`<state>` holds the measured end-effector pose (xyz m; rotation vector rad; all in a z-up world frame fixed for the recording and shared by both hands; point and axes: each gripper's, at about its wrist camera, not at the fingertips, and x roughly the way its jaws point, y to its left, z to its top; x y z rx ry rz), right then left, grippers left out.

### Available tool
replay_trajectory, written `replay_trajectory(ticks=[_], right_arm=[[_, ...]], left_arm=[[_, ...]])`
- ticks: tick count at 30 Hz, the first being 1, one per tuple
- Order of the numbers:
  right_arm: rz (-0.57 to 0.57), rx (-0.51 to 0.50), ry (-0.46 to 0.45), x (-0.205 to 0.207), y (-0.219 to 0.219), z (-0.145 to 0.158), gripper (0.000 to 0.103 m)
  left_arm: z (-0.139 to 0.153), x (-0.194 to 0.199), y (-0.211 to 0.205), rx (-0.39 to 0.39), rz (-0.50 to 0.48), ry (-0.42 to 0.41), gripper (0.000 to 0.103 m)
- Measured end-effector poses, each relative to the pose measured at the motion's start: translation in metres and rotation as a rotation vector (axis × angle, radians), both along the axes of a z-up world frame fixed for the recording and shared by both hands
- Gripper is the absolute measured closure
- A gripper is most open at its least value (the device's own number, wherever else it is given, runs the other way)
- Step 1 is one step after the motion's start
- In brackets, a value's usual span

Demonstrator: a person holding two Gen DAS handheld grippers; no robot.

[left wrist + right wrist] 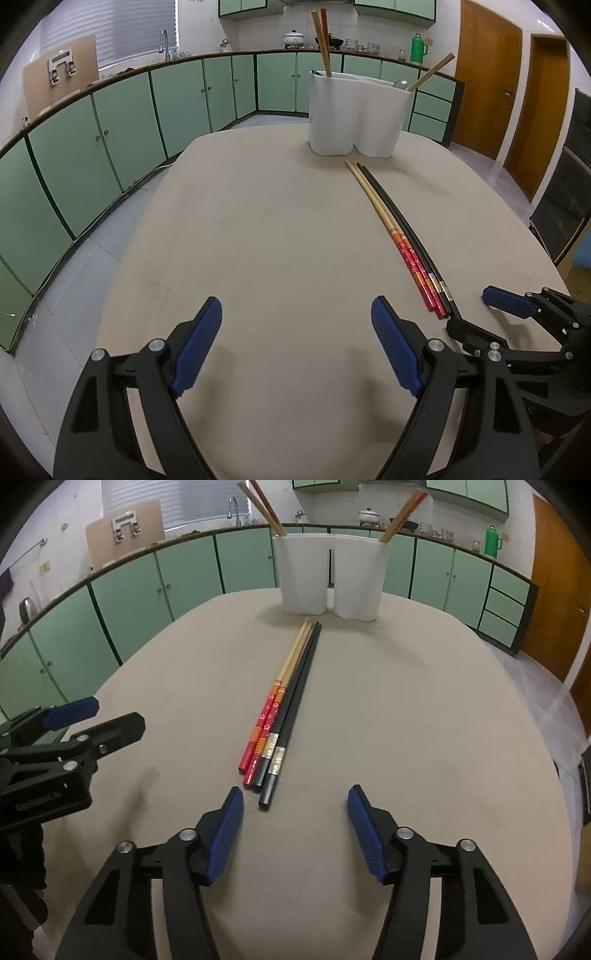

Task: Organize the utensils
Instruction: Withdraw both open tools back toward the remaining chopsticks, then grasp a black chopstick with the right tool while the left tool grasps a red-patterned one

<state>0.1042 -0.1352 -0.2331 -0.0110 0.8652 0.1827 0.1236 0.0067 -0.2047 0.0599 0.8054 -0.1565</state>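
Observation:
A pair of red-handled wooden chopsticks and a pair of black chopsticks lie side by side on the beige table, pointing at a white two-compartment utensil holder. The holder has chopsticks standing in both compartments. My right gripper is open, just short of the near chopstick ends. My left gripper is open and empty, left of the chopsticks. The holder also shows in the left wrist view. The right gripper shows at the right edge of the left wrist view.
The table's edges curve around on all sides. Green kitchen cabinets run along the back and left. Wooden doors stand at the right. The left gripper shows at the left of the right wrist view.

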Motion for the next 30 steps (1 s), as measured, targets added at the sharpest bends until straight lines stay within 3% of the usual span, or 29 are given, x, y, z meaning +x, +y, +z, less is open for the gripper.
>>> replay_trajectory(ticks=[8, 15, 30], right_arm=[[-0.007, -0.022, -0.006, -0.002, 0.004, -0.001, 0.066], [0.002, -0.006, -0.002, 0.0, 0.001, -0.002, 0.095], [-0.038, 0.055, 0.001, -0.004, -0.031, 0.0, 0.097]], left_arm=[[-0.001, 0.001, -0.004, -0.008, -0.004, 0.008, 0.022], [-0.005, 0.003, -0.017, 0.004, -0.029, 0.027, 0.022], [-0.022, 0.005, -0.062, 0.023, -0.1, 0.08, 0.022]])
